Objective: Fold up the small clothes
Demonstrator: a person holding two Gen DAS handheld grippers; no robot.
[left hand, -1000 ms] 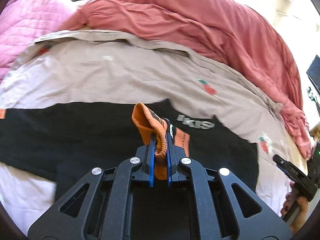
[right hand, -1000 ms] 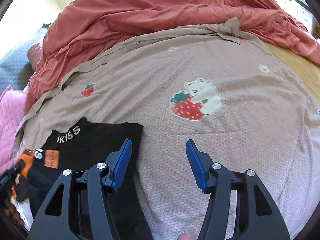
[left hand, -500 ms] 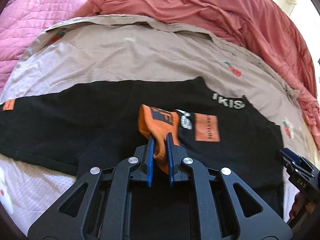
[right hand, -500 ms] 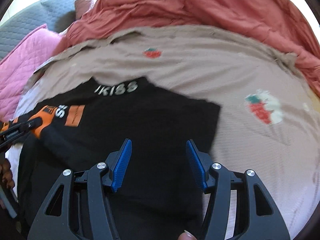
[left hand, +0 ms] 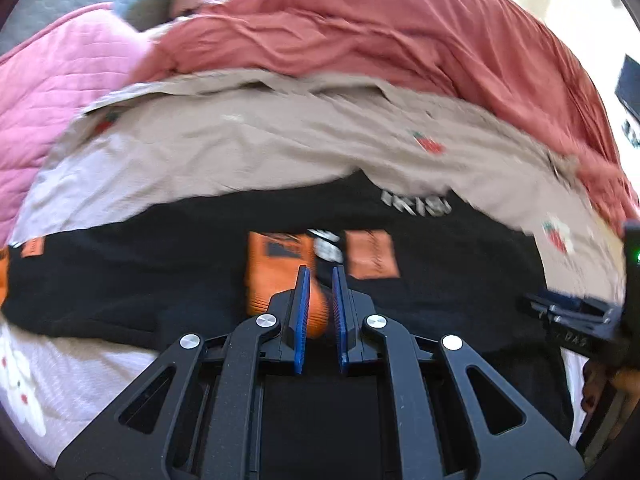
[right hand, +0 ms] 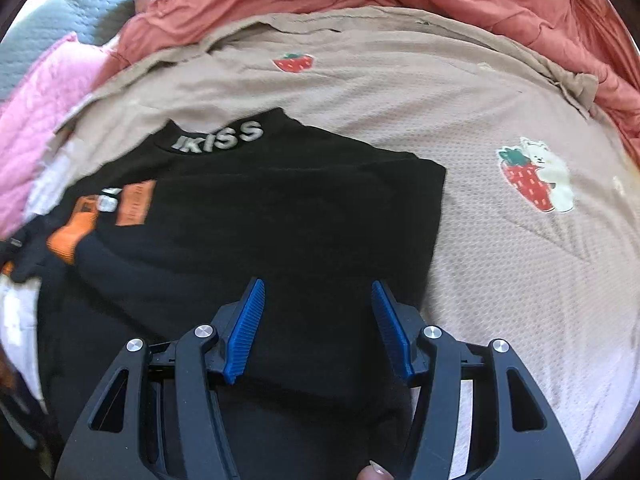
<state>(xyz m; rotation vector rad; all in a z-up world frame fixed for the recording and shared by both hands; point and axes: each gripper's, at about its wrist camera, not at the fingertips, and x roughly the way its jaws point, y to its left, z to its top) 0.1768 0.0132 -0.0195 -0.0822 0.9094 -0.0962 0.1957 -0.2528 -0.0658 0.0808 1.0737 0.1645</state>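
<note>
Item: black top (right hand: 280, 216), small, with pale lettering at the collar (right hand: 218, 136) and orange patches on the front; lies flat on the beige strawberry-print sheet (right hand: 500, 280) of the bed, collar at the far side, hem at the near side. Sleeve: its orange cuff (left hand: 276, 276) is brought in over the chest, beside the orange patch (left hand: 372, 254). Left tool (left hand: 320, 292): clenched on that cuff, blue pads pinching the ribbed knit. Right tool (right hand: 318, 320): released, jaws standing apart with nothing between them, hovering over the near right part of the top. Surroundings: a coral blanket (left hand: 400, 32) heaped at the far side, a pink quilt (left hand: 52, 92) at the far left. Step in hand, judged: folding the sleeve across the body. Handling notes: lay the cuff down flat on the chest so that the sleeve runs straight and does not bunch under itself; let go only when the knit rests on the cloth, and draw the tool back low so that the pads do not drag the cuff with them. The free tool may press the body near its right edge to keep it from sliding on the sheet. Risk: the thin sheet wrinkles easily and may shift the fold.
</note>
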